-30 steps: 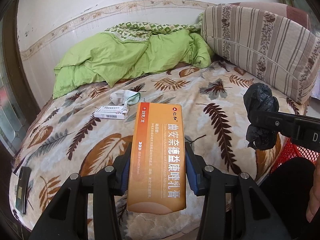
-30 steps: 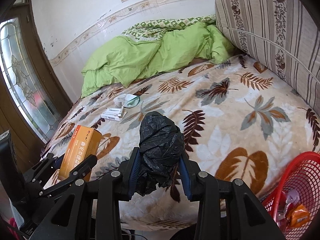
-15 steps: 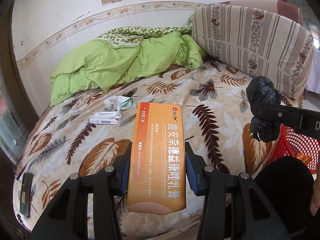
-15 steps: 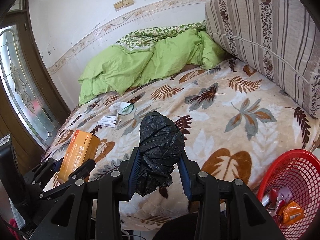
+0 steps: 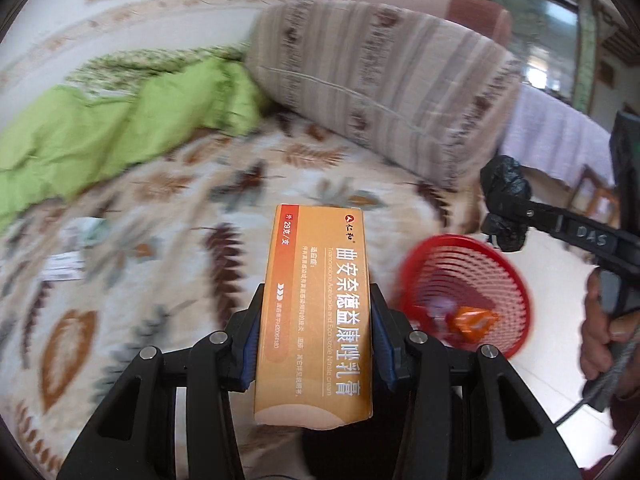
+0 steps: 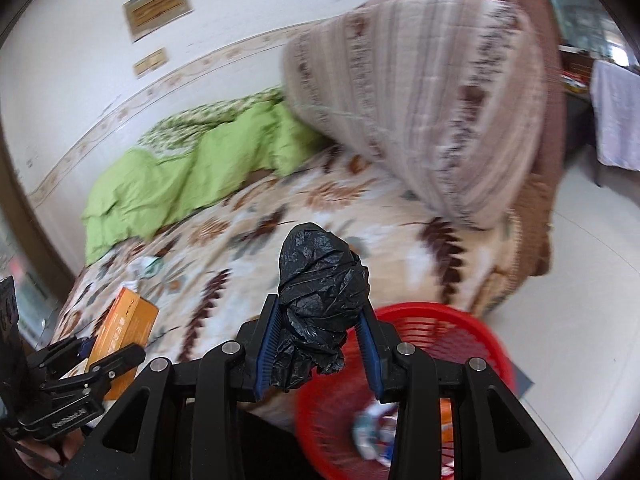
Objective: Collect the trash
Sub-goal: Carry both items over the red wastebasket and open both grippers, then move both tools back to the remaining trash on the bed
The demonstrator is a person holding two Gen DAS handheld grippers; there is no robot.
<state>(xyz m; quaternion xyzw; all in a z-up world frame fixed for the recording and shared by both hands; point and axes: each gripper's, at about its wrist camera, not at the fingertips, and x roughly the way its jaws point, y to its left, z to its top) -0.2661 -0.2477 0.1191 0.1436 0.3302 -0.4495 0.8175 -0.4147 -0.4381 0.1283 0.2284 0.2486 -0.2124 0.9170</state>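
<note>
left gripper: clamped on the orange box, blue pads pressed to its two long sides; the box points forward along the fingers, printed face up.
right gripper: clamped on a crumpled black bag, which bulges up past the fingertips and droops a little between the pads.
orange box: held in the air over the near edge of the bed, just left of the basket in the left wrist view.
black bag: held in the air near the bed's right corner, above the basket's far rim in the right wrist view.
basket: red, meshed, on the pale floor beside the bed's near right corner; it holds an orange wrapper and some white and blue scraps, blurred.
bed: covered with a leaf-print blanket; a green quilt is bunched along the far edge by the wall.
cushion: striped, leaning at the bed's right side.
left on the bed: a small white box and a pale crumpled item beyond it, towards the left edge; both blurred.
person: a hand grips the right gripper's handle at the right of the left wrist view.
</note>
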